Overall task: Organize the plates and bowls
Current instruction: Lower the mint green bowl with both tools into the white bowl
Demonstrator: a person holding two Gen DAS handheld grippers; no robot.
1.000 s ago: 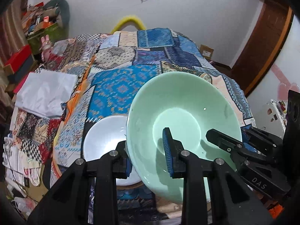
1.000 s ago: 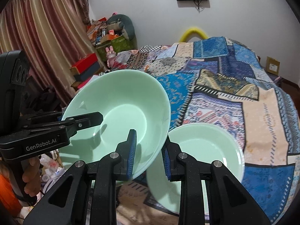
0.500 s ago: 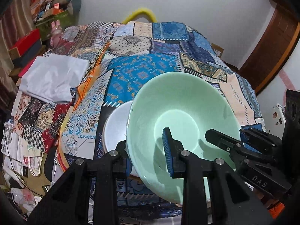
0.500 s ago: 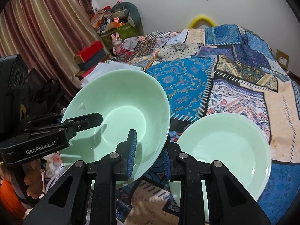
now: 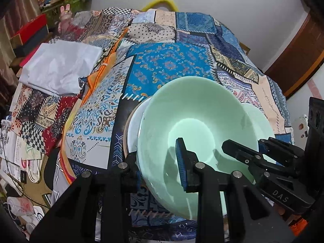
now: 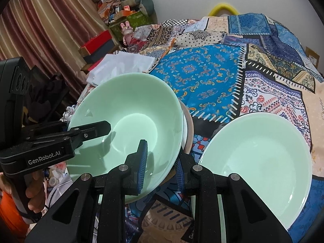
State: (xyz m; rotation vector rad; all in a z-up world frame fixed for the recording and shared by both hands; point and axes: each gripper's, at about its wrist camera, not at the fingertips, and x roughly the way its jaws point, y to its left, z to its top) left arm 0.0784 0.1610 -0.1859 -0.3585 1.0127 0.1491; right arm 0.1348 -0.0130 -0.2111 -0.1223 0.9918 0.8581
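Note:
A mint-green bowl hangs tilted just above a white dish that lies on the patchwork bedspread. My left gripper is shut on the bowl's near rim, one finger inside and one outside. My right gripper is shut on the opposite rim of the same bowl. Each gripper also shows in the other's view: the right gripper and the left gripper. The white dish sits on a tan plate. A pale green plate lies on the bedspread to the right.
A folded white cloth lies on the bed's left side. Red boxes and a striped curtain stand beyond the left edge. Papers and cables litter the floor. A person's hand grips the left tool.
Both grippers have carried the green bowl down and forward. It now hangs over the white dish, which was to its left before. The bedspread looks closer.

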